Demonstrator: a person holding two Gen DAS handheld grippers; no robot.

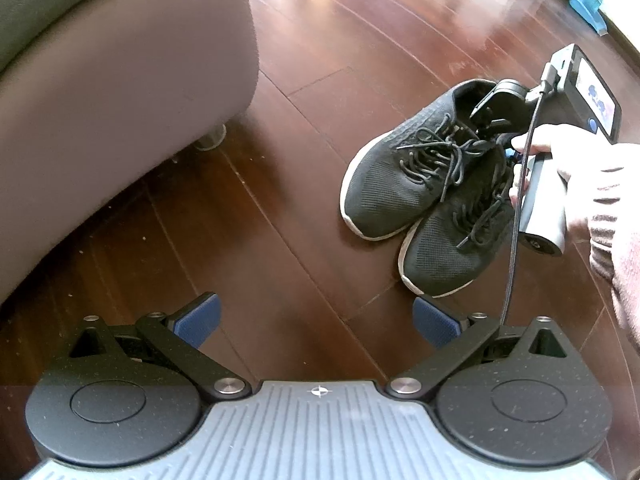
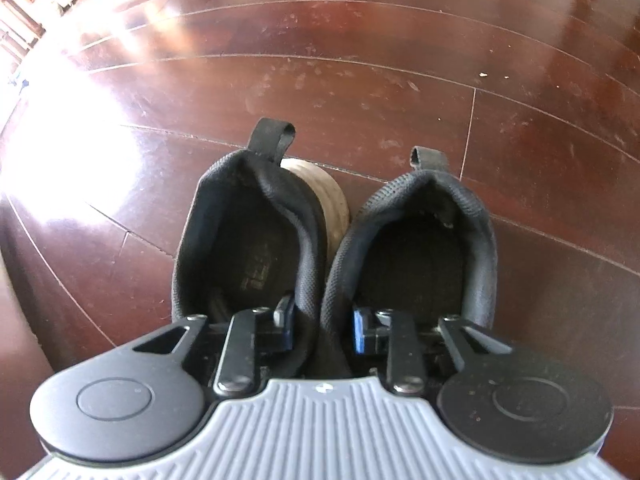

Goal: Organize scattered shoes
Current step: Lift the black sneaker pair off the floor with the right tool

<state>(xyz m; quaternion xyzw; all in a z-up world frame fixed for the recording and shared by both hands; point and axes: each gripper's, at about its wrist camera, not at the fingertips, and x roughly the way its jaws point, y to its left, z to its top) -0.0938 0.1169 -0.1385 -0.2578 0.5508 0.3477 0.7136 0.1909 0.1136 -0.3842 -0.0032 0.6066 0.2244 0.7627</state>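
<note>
Sneakers, two black ones with white soles, sit side by side on the dark wooden floor (image 1: 304,128), toes pointing toward the left claw (image 1: 316,322). The left sneaker (image 2: 244,240) and the right sneaker (image 2: 416,248) touch along their inner sides, and their laces lie loose and tangled over the tongues.

The right claw (image 2: 324,324) comes down from above the tongues, its fingers dipped into the two shoe openings: one blue-padded fingertip (image 2: 286,312) sits inside the left sneaker's collar, the other inside the right one's. Between them the two inner collar walls are pinched together, so this claw is clenched on both shoes at once (the heel pull-tabs stand up at the far end of each). A person's hand (image 1: 560,168) wraps the grey handle, wrist bent downward, a knitted sleeve (image 1: 616,248) covering the forearm and a braided cable (image 1: 516,216) trailing off the device.

The left claw hovers low over bare floorboards, well apart from the pair, its blue pads spread wide and gripping nothing. A grey upholstered seat (image 1: 120,92) bulks beside it.
</note>
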